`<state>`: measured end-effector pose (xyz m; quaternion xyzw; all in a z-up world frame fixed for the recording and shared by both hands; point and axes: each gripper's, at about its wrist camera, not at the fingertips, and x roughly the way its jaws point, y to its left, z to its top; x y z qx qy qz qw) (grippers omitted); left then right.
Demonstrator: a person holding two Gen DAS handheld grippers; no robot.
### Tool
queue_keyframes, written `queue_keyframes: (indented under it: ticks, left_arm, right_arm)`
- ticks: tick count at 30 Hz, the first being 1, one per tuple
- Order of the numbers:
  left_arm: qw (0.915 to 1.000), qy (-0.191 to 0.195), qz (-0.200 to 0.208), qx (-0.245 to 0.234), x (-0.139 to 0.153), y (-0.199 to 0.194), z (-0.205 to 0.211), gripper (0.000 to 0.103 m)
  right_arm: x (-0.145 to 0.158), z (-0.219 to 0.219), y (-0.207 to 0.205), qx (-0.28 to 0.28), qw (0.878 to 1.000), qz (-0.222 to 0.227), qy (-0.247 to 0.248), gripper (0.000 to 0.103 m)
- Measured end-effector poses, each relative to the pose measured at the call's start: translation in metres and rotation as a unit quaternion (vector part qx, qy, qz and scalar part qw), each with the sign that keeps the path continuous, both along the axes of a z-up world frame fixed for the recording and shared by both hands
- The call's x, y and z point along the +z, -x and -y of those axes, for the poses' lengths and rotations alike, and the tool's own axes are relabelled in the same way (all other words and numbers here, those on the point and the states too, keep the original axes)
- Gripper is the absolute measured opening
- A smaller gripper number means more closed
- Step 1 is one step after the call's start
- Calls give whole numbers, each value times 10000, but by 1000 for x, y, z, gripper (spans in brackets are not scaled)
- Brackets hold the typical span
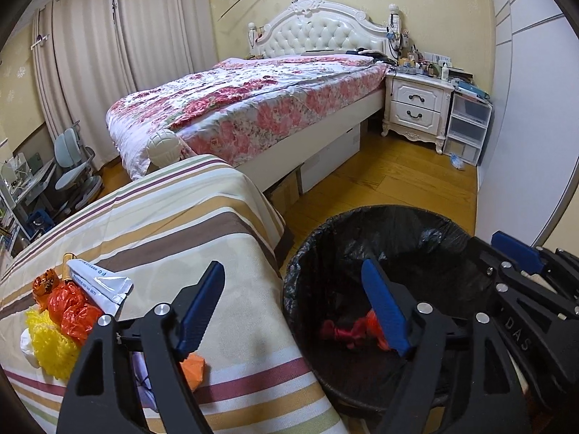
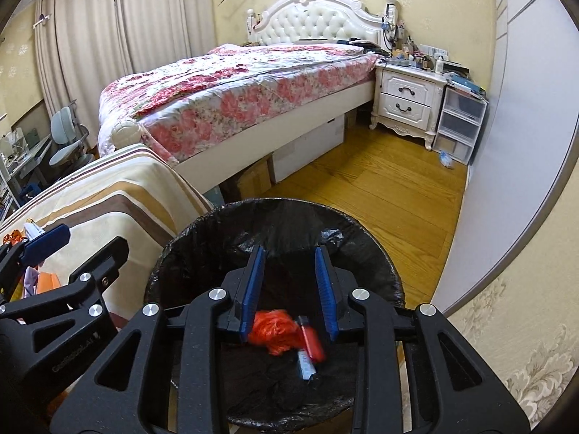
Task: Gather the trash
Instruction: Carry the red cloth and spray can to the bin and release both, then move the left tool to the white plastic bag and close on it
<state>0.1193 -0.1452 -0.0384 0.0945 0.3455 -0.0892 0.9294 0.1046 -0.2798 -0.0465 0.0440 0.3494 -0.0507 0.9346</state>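
Note:
A bin lined with a black bag [image 1: 315, 253] [image 2: 202, 228] stands on the floor beside a table under a striped cloth [image 1: 181, 217]. My left gripper [image 1: 292, 264] is open wide and holds nothing, one finger over the cloth, the other over the bin. My right gripper [image 2: 289, 249] hangs over the bin, jaws apart and pads bare. Below it, blurred, are an orange plastic bag [image 2: 275, 329] and a red piece [image 2: 311, 340], with a small wrapper [image 2: 305, 365] beneath. On the cloth lie a white sachet [image 1: 101, 282], orange plastic [image 1: 72, 307], yellow foam net [image 1: 50, 343] and an orange scrap [image 1: 193, 365].
A bed with a floral cover [image 1: 253, 101] stands behind the table, with boxes under it. A white nightstand [image 1: 416, 105] and clear plastic drawers [image 1: 466, 126] stand at the back right. A white wardrobe wall [image 1: 524, 108] runs along the right. Wooden floor [image 1: 398, 181] lies between.

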Motion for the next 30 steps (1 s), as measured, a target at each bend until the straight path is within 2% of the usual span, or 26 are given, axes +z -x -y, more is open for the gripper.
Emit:
queue_keyframes:
  ticks: [4,10,16,22,30]
  left_arm:
    - [10000,10,-27,84,4,4,-10,78]
    - [9995,23,8,329,13,23,-45,79]
    - [9972,1,124,734,20,47,-98,80]
    - [9906,-13,121,1360,20,68,-157,81]
    - [9761,0,-145,2169,4,77,-232,81]
  right_arm:
    - [2,-5,7,28,10000,38,15,40]
    - [3,-27,20,278,9996,6,-32,45]
    - [5,-69,37,760,9971,17,-54,46]
    - [10,-107,47,1154,9933,48,-29,47]
    - [6,-145,48,1483,9889,-55,-23,49]
